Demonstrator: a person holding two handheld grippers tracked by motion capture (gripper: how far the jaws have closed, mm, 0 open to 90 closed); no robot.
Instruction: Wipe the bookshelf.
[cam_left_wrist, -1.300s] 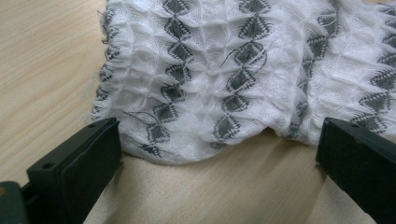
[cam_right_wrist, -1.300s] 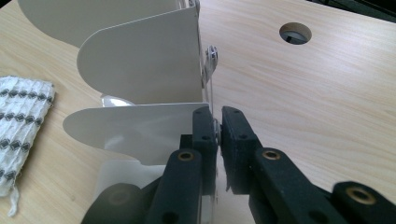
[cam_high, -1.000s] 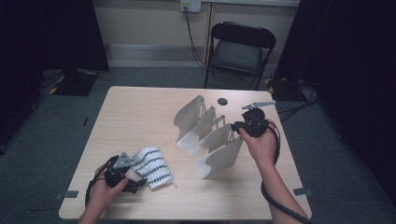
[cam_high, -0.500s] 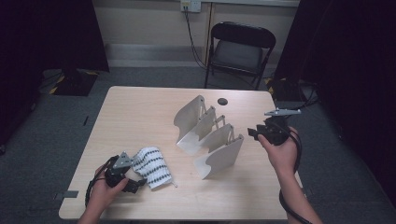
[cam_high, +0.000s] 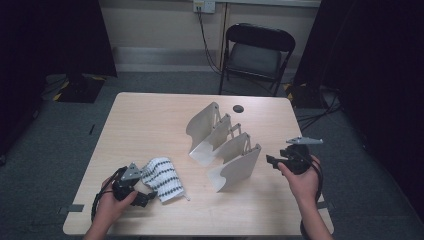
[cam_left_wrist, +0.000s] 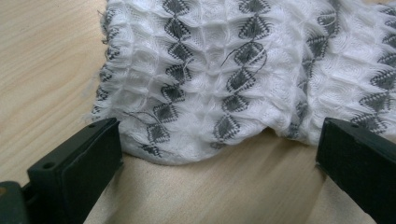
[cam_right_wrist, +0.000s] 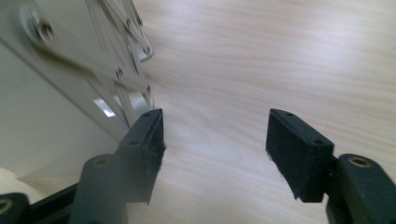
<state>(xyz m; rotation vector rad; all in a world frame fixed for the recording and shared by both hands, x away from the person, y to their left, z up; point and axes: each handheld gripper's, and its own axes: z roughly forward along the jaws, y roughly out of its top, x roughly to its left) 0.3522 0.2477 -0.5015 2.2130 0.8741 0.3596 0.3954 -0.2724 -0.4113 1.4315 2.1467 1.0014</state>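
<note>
Left hand-held gripper (cam_left_wrist: 219, 168) jaws wide open, patterned white cloth (cam_high: 162, 178) just ahead, touching neither jaw, near front-left of tabletop (cam_high: 150, 125). Right hand-held gripper (cam_high: 281, 162) open, empty, just right of the metal accordion rack (cam_high: 225, 145). Left is nearer the cloth.

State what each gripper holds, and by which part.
Nothing is held. The left gripper is open at the cloth's edge; the right gripper is open beside the rack.

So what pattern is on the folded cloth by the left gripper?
The white waffle-knit cloth carries rows of dark grey diamonds, clearest in the left gripper view.
</note>
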